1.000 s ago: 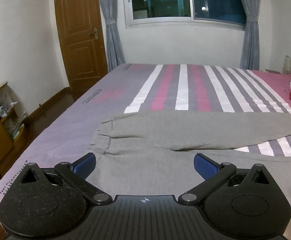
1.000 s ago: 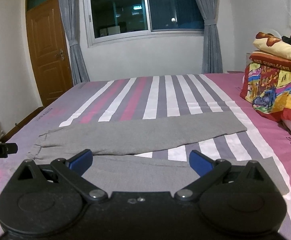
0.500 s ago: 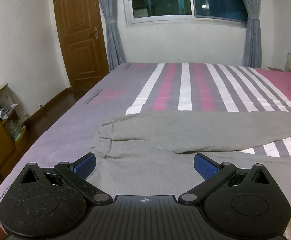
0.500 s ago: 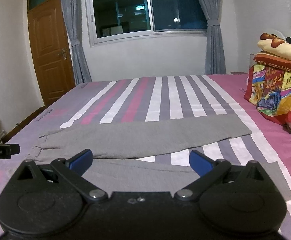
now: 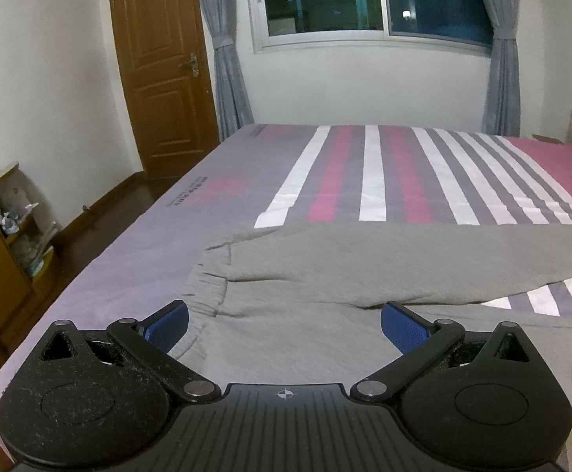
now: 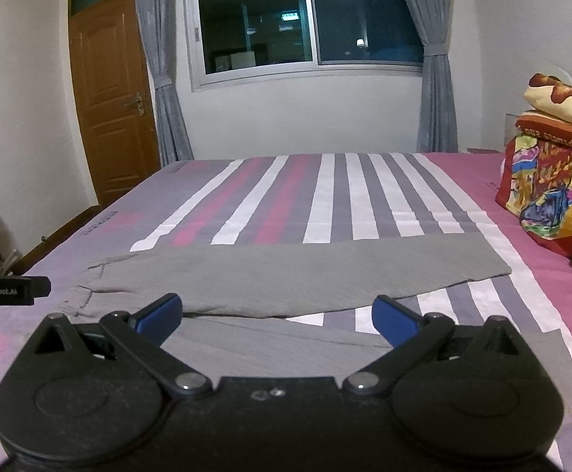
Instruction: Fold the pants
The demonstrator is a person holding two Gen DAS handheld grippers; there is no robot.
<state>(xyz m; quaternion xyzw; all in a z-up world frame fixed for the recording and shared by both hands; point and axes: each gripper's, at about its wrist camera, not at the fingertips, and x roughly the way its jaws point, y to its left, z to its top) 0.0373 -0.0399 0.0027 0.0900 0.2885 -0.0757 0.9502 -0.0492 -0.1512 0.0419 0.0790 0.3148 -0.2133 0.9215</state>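
Both grippers wide open, holding nothing: left gripper (image 5: 284,324) hovers over the waistband end, right gripper (image 6: 277,316) over the legs. Grey pants (image 6: 286,275) lie flat across the striped bed (image 6: 325,196), waistband at 9 o'clock, cuffs toward 3.

A striped bedsheet (image 5: 368,181) in pink, grey and white covers the bed. Behind it are a dark window (image 6: 309,19) with 2 grey curtains (image 6: 160,78) and a brown wooden door (image 5: 160,59). Colourful folded bedding (image 6: 553,181) is stacked at the right.
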